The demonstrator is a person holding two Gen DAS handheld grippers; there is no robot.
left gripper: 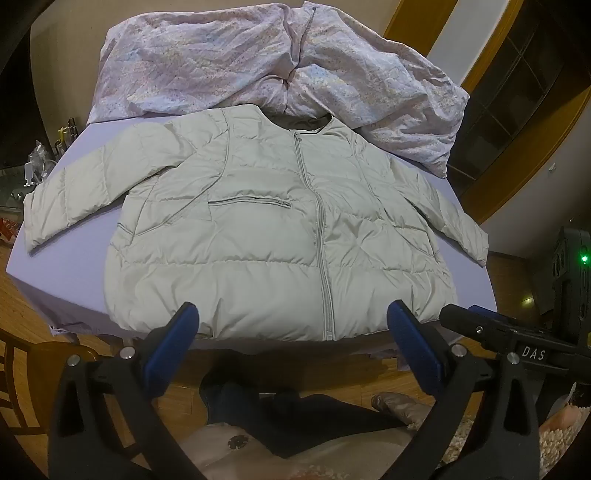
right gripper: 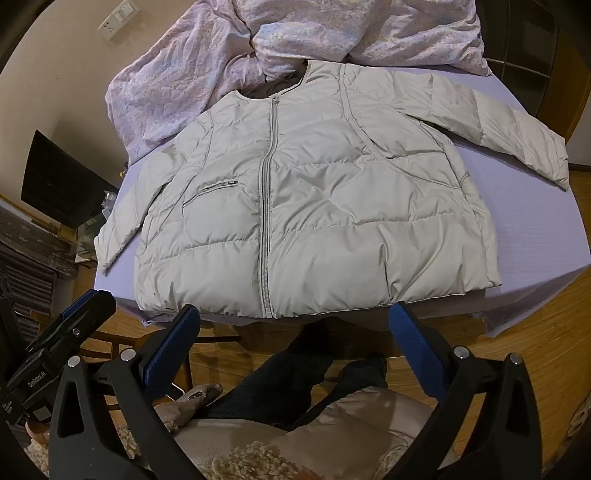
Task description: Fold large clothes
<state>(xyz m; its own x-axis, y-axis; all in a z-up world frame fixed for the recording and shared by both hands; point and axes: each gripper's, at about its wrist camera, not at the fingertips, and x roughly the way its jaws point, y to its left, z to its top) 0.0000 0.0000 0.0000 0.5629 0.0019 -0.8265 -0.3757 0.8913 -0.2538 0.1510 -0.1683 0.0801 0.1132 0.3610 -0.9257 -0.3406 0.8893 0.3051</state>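
Blue-padded fingers (left gripper: 184, 332) of the left gripper (left gripper: 291, 325) right up front, spread wide, nothing between them, hanging just short of the table edge. Same deal with the right gripper (right gripper: 293, 325): jaws wide apart, holding nothing, parked near the hem.

Pale grey puffer jacket (left gripper: 258, 229) lying flat and face up on the lilac-covered table (left gripper: 85, 147), zipped all the way, hem right at the near edge and slightly over it. Both sleeves out to the sides, angled down toward the table's edges. Zipped chest pocket (left gripper: 249, 201) on one side of the front zipper (left gripper: 321, 236). Collar pointing away, touching a rumpled floral quilt (left gripper: 229, 59) heaped at the far end of the table.

Down below the grippers: dark trousers (right gripper: 295, 376), wooden floor (right gripper: 535, 332), and a beige padded coat (right gripper: 369, 417). Wall socket plate (right gripper: 118, 18) up in the far left corner of the right wrist view.
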